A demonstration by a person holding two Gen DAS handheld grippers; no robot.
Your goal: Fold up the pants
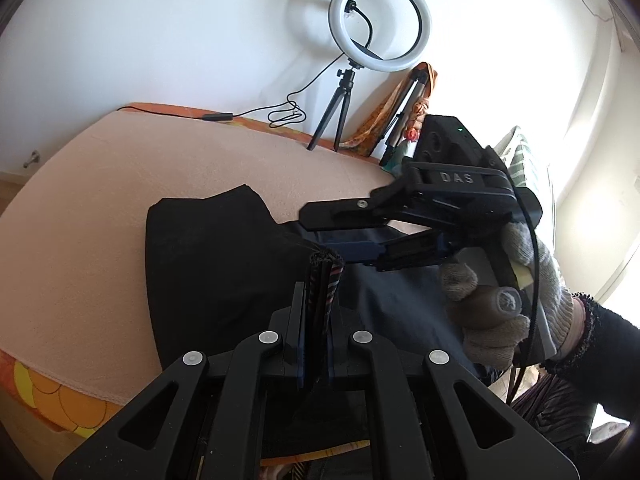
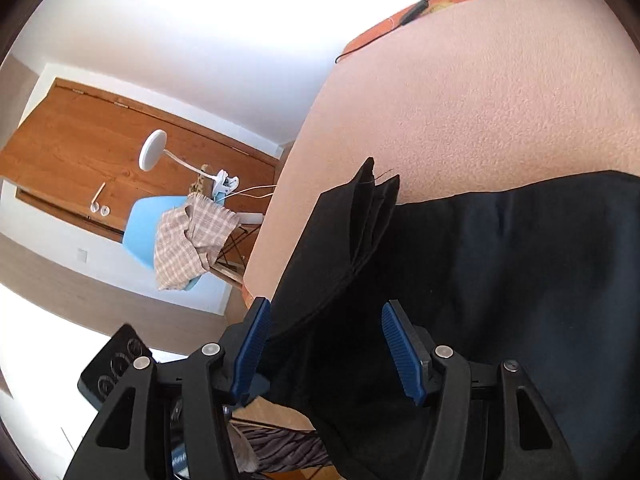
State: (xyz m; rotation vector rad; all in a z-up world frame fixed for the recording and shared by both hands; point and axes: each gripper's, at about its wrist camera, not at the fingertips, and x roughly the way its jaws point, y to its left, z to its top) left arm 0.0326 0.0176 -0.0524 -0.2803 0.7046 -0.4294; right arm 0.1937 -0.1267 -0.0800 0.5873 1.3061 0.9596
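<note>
1. Left gripper (image 1: 318, 280): jaws pressed together, pinching a bunched edge of the black pants (image 1: 224, 264). The clamped bit sticks up past the fingertips as a thick stack of layers with a frayed top and some striped lining showing.

2. Right gripper (image 2: 324, 340): jaws spread wide, blue ribbed pads (image 2: 402, 350) well apart. Pants fabric sits between them and drapes over the gap, touching the left-hand pad, but nothing's actually clamped. A folded corner of the pants pokes up just ahead of the fingertips.

3. From the left wrist view you can see the right gripper (image 1: 320, 232) off to the right and a bit ahead, held by a gloved hand (image 1: 508, 300), with its open fingers reaching over the fabric.

4. The pants spread out ahead and to the left of the left gripper, lying on a peach blanket (image 1: 120, 200) that covers the bed. In the right wrist view they stretch off to the right of that gripper.

5. Further out past the left gripper: a ring light (image 1: 380, 24) on a small tripod (image 1: 336, 120) against the white wall, cable trailing along the far edge of the bed.

6. Way off to the left of the right gripper: a blue chair (image 2: 144, 224) with a checked cloth (image 2: 188, 244) dumped on it, a white clip-on lamp (image 2: 154, 156), and a wooden door (image 2: 80, 152) behind.
</note>
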